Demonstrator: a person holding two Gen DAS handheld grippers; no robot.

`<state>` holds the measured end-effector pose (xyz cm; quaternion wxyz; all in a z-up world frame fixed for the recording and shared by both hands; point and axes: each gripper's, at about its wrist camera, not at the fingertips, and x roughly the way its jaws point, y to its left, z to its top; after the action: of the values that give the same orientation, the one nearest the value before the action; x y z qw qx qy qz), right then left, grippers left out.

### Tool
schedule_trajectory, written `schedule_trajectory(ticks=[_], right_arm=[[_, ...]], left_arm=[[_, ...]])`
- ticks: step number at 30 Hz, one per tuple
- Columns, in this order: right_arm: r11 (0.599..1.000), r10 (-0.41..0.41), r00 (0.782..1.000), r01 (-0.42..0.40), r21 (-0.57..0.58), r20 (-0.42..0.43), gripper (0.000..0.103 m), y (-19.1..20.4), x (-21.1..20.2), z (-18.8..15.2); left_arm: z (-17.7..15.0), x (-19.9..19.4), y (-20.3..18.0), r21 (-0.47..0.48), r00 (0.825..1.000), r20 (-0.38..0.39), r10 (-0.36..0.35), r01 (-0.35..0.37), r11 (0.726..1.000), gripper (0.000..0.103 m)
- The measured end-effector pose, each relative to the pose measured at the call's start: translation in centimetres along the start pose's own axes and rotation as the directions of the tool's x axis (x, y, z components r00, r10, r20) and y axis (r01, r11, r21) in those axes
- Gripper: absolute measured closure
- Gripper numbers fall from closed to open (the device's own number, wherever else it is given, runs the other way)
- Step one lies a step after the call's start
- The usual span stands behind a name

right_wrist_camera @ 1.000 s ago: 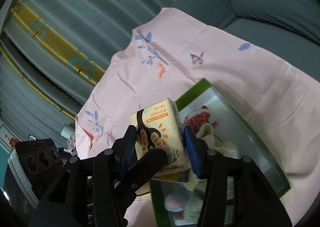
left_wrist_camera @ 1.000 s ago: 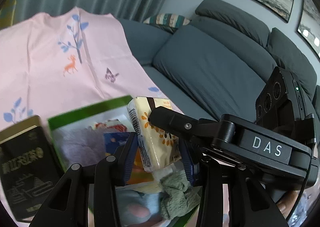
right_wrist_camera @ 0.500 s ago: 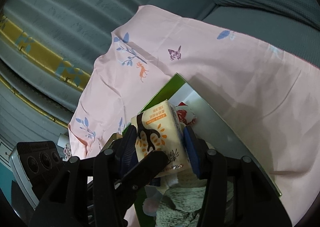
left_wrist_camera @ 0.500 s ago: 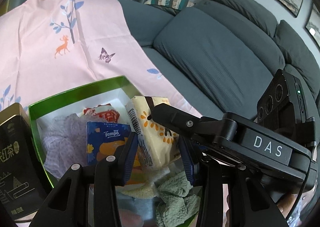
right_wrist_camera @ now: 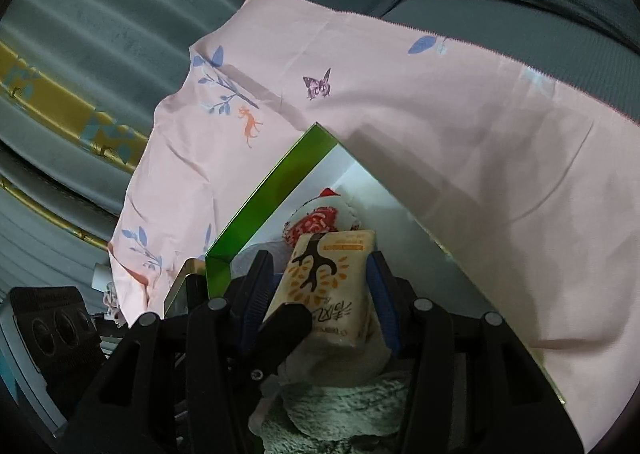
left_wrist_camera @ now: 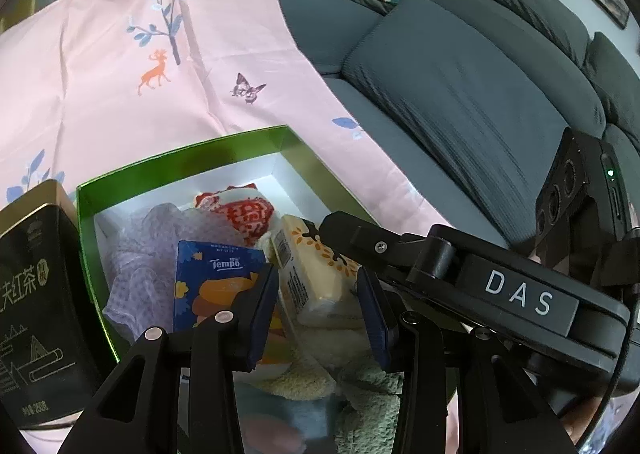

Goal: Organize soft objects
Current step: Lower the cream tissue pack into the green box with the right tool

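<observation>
Both grippers are crowded over the green box (left_wrist_camera: 182,157), which sits on a pink cloth (left_wrist_camera: 100,65) printed with a deer and a butterfly, next to a grey sofa (left_wrist_camera: 460,93).

The cream tissue pack (right_wrist_camera: 326,286) with the orange leaf print is down inside the box, lying on a pale fluffy cloth (right_wrist_camera: 340,370). In the right wrist view its long axis runs away from the camera, far end aimed at the red and white fabric piece (right_wrist_camera: 316,219) deeper in the box. The right gripper (right_wrist_camera: 320,294) has its jaws on either side of the pack, blue pads close against its sides. Looks clamped, though I can't swear both pads are touching.

From the left wrist view the left gripper (left_wrist_camera: 320,302) has its jaws apart, straddling the same pack (left_wrist_camera: 316,278) with a gap on each side. A blue tissue pack (left_wrist_camera: 208,278) sits just beside the cream one, and a lilac cloth (left_wrist_camera: 160,230) is bunched behind it. A black tea tin (left_wrist_camera: 36,294) stands outside the box, against its left wall.
</observation>
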<state>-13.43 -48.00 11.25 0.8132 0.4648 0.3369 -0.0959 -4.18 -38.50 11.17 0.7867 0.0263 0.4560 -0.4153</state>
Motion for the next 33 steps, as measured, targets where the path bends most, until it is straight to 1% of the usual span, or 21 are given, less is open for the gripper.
schedule_trajectory(ticks=[10, 13, 15, 20, 21, 33], right_arm=[[1.0, -0.01, 1.0, 0.01, 0.007, -0.023, 0.054, -0.7, 0.7, 0.0], [1.0, -0.014, 0.999, 0.015, 0.011, -0.033, 0.054, -0.9, 1.2, 0.0], [1.0, 0.0, 0.999, 0.001, 0.02, -0.034, 0.054, -1.1, 1.2, -0.1], [1.0, -0.002, 0.999, 0.002, 0.01, -0.036, 0.054, -1.0, 1.2, -0.1], [1.0, -0.002, 0.999, 0.003, 0.009, -0.035, 0.054, -1.0, 1.1, -0.1], [1.0, 0.005, 0.999, -0.005, 0.014, -0.035, 0.054, -1.1, 1.0, -0.2]], left_arm=[[-0.2, 0.4, 0.2, -0.006, 1.0, -0.017, 0.014, -0.014, 1.0, 0.061], [-0.1, 0.6, 0.4, -0.033, 0.999, -0.037, 0.003, -0.004, 0.999, 0.061], [-0.1, 0.6, 0.4, -0.033, 0.999, -0.034, 0.002, -0.003, 0.999, 0.061], [-0.1, 0.7, 0.4, -0.027, 0.999, -0.032, 0.0, -0.001, 1.0, 0.061], [-0.1, 0.7, 0.4, -0.026, 0.999, -0.034, -0.009, 0.008, 1.0, 0.061], [-0.2, 0.5, 0.3, -0.008, 1.0, -0.027, -0.001, 0.0, 1.0, 0.061]])
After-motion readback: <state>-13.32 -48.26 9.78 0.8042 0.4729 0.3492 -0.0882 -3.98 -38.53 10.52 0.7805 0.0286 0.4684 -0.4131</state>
